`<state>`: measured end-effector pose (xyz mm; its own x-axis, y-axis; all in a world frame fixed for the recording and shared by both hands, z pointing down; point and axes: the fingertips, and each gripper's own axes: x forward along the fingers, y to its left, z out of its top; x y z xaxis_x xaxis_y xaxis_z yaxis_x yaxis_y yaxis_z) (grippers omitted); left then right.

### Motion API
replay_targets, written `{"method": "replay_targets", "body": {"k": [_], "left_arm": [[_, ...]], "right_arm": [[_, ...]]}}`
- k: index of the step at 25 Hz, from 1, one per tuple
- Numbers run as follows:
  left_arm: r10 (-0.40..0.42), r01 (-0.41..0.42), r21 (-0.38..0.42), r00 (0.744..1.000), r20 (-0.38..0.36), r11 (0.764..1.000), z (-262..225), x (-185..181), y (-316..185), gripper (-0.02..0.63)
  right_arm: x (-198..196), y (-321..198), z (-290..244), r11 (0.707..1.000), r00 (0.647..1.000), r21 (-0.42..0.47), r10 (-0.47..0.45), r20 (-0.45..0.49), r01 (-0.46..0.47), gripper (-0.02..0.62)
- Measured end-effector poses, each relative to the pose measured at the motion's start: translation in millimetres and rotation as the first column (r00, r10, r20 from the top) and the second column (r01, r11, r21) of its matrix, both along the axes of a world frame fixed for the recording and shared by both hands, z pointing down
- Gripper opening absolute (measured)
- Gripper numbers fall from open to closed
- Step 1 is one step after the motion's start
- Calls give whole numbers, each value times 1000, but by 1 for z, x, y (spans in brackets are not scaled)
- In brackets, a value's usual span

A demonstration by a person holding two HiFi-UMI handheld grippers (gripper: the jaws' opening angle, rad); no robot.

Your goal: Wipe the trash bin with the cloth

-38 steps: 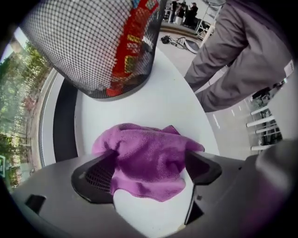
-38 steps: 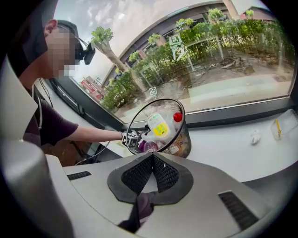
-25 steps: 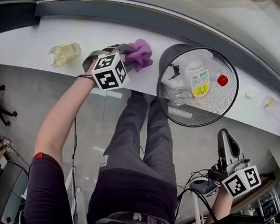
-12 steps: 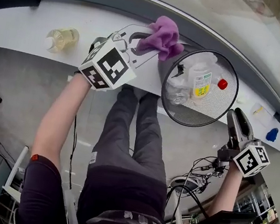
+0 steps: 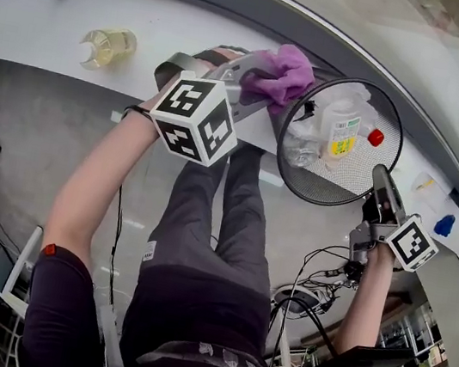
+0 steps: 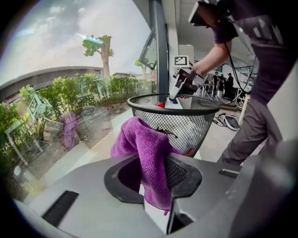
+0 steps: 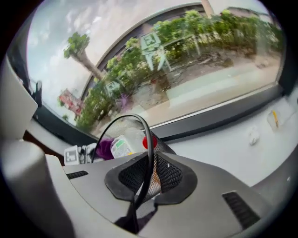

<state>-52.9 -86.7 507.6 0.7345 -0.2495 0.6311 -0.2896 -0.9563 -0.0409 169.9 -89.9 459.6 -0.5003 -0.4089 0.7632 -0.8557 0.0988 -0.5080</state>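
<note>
The black wire-mesh trash bin (image 5: 293, 178) stands on the white ledge, partly over its front edge. My left gripper (image 5: 259, 83) is shut on the purple cloth (image 5: 285, 72), which touches the bin's left rim. In the left gripper view the cloth (image 6: 144, 153) hangs between the pads, right in front of the bin's mesh wall (image 6: 186, 128). My right gripper (image 5: 378, 177) is at the bin's near right rim. In the right gripper view its jaws are closing, with the bin's rim wire (image 7: 148, 139) and mesh pinched between the pads.
The bin holds a white bottle with a yellow label (image 5: 340, 129), a red cap (image 5: 376, 137) and clear plastic. A jar of yellowish liquid (image 5: 106, 46) lies on the ledge (image 5: 48, 17) at the left. A blue item (image 5: 443, 224) sits far right. A window runs behind the ledge.
My left gripper carried the cloth rightward from the ledge to the bin's left rim. My right gripper rose from beside the person's leg to the bin's right rim and took hold.
</note>
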Motion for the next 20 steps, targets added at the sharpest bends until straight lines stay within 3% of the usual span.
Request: {"method": "replay_targets", "body": {"k": [2,6,10,16,20], "left_arm": [[31,-32,29,998,49,999,1,0,7,87],[92,-105,80,985,143,991,-1,1,27,86],[106,-117,65,983,152,991,-4,2,49,86],[43,-50,50,988,149,997,-10,5,78,87],[68,-74,38,988,136,997,-16,16,105,87]], "right_arm": [[-3,-2,0,999,997,8,41,65,-42,51],[10,-2,3,993,993,-1,115,30,-115,51],[24,8,4,968,968,-45,248,20,-247,60],[29,11,5,934,936,-70,352,17,-350,61],[32,18,7,891,892,-104,448,56,-441,68]]}}
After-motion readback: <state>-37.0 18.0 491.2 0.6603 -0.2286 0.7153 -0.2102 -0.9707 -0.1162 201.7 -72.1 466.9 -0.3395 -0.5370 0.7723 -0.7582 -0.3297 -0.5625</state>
